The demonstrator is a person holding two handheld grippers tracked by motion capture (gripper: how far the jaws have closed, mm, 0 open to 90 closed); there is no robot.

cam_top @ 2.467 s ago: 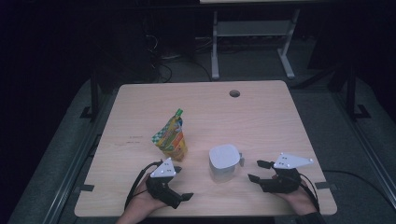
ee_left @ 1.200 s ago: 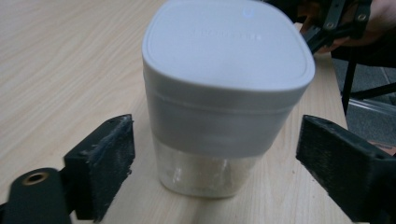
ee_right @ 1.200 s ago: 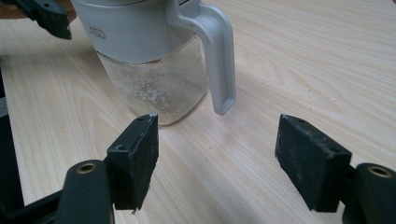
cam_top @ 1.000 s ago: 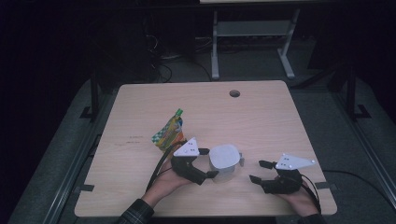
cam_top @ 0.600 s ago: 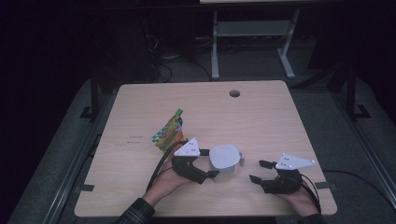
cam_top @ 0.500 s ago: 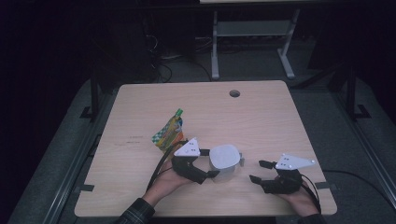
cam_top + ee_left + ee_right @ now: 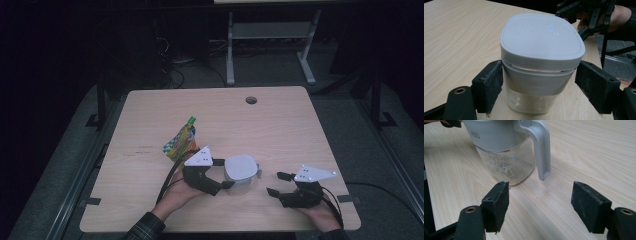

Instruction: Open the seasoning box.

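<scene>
A jug [image 7: 241, 170] with a white lid, clear lower body and white handle [image 7: 542, 150] stands near the table's front edge. My left gripper [image 7: 226, 174] is open, its two jaws straddling the jug [image 7: 541, 50]; the left pad [image 7: 495, 85] touches the wall while the right pad [image 7: 594, 87] stands just off it. My right gripper [image 7: 275, 183] rests open to the right of the jug, a short way from the handle, with nothing between its jaws [image 7: 540, 202]. White residue clings inside the clear part of the jug [image 7: 506, 162].
A green and yellow food pouch [image 7: 181, 140] lies just left of the left gripper. The wooden table [image 7: 225, 120] has a round cable hole [image 7: 251, 100] near its far edge. A metal stand [image 7: 270, 35] stands on the dark floor beyond.
The left gripper moved right from beside the pouch and set its jaws around the jug. For the last second nothing has moved. The right gripper has stayed put.
</scene>
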